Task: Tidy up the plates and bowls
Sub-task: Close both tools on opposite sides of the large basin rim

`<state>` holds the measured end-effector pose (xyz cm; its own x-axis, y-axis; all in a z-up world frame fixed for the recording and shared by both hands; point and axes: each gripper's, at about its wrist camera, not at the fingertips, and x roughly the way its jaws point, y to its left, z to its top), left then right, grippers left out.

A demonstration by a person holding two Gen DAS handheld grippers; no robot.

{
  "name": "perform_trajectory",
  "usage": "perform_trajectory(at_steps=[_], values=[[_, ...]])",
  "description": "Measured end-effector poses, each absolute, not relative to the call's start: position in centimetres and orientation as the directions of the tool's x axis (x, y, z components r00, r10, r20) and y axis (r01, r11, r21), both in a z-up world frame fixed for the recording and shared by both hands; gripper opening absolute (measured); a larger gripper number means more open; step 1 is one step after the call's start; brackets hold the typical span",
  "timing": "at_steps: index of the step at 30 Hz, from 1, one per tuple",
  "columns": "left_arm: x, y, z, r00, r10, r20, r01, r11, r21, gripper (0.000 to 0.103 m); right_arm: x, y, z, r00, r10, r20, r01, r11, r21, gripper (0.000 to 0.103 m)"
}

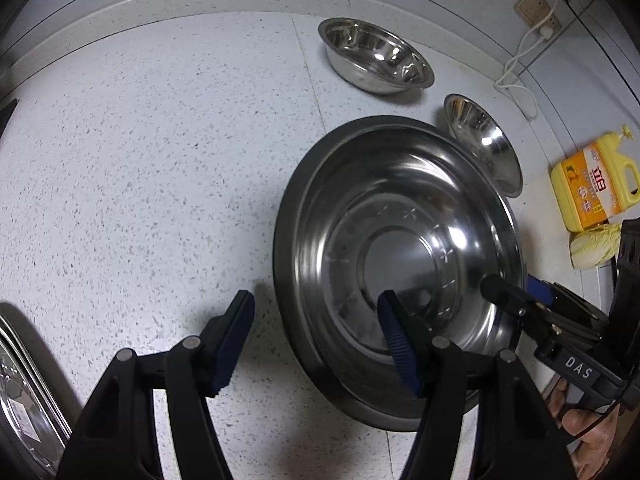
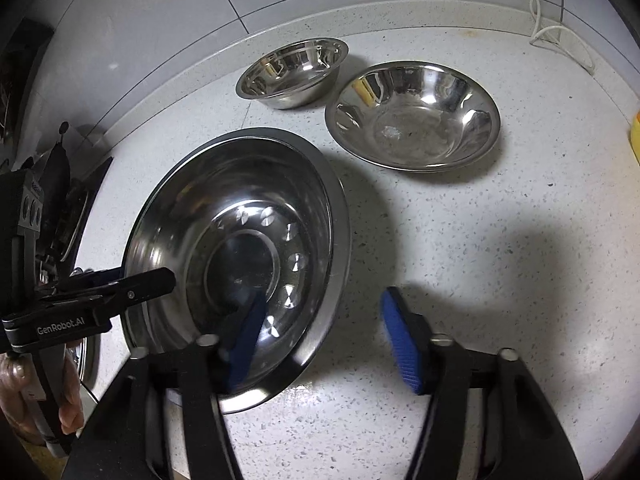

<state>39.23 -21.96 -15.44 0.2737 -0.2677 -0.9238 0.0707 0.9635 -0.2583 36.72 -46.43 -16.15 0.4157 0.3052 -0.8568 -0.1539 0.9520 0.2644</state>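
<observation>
Steel basin point(image 1: 400, 256), large and shallow, sits on the speckled counter point(image 1: 140, 160) with each gripper straddling its rim. Left gripper point(image 1: 316, 344) stands wide, gripping nothing; right gripper point(image 2: 324, 340) is partly open, pads clear of the rim. Beyond lie a medium bowl point(image 2: 412, 116) and a small bowl point(image 2: 292, 72).

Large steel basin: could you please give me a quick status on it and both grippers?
Both grippers open, left gripper and right gripper each straddling the large basin rim. Basin on counter. Nothing blocking.
</observation>
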Motion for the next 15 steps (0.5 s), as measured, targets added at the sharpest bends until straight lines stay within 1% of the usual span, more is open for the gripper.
perform_trajectory(at_steps=[2,6,7,8,9,10,11,13,15], values=[[39.31,-22.07,-15.53,0.268,-0.276,-0.923,0.077,0.961,-0.265,0.063,36.73,-46.39,-16.06,0.418,0.305,-0.856,-0.156,0.952,0.264,0.039],[39.35,-22.3,-15.71,0.258,-0.263,-0.93,0.076,0.965,-0.252,0.062,36.75,-46.26,-15.97,0.419,0.302,-0.856,-0.159,0.953,0.258,0.037],[39.32,-22.28,-15.69,0.261,-0.257,-0.931,0.077,0.966,-0.245,0.06,36.72,-46.24,-15.94,0.42,0.302,-0.856,-0.16,0.953,0.258,0.031],[39.3,-22.25,-15.63,0.266,-0.253,-0.93,0.077,0.967,-0.241,0.055,36.75,-46.21,-15.96,0.419,0.304,-0.856,-0.16,0.952,0.26,0.026],[39.3,-22.18,-15.62,0.267,-0.266,-0.926,0.078,0.964,-0.255,0.048,36.74,-46.17,-15.91,0.42,0.303,-0.855,-0.16,0.952,0.259,0.025],[39.35,-22.06,-15.67,0.261,-0.28,-0.924,0.076,0.96,-0.27,0.035,36.71,-46.1,-15.81,0.423,0.3,-0.855,-0.162,0.953,0.255,0.025],[39.41,-21.91,-15.74,0.255,-0.292,-0.922,0.07,0.956,-0.284,0.03,36.71,-46.05,-15.73,0.425,0.299,-0.854,-0.164,0.954,0.252,0.022],[39.45,-21.79,-15.59,0.262,-0.292,-0.92,0.068,0.956,-0.284,0.026,36.74,-45.85,-15.55,0.426,0.299,-0.854,-0.169,0.953,0.25,0.018],[39.38,-21.42,-15.29,0.272,-0.298,-0.915,0.063,0.954,-0.292,0.023,36.67,-45.6,-15.29,0.432,0.294,-0.853,-0.173,0.955,0.241,0.017]])
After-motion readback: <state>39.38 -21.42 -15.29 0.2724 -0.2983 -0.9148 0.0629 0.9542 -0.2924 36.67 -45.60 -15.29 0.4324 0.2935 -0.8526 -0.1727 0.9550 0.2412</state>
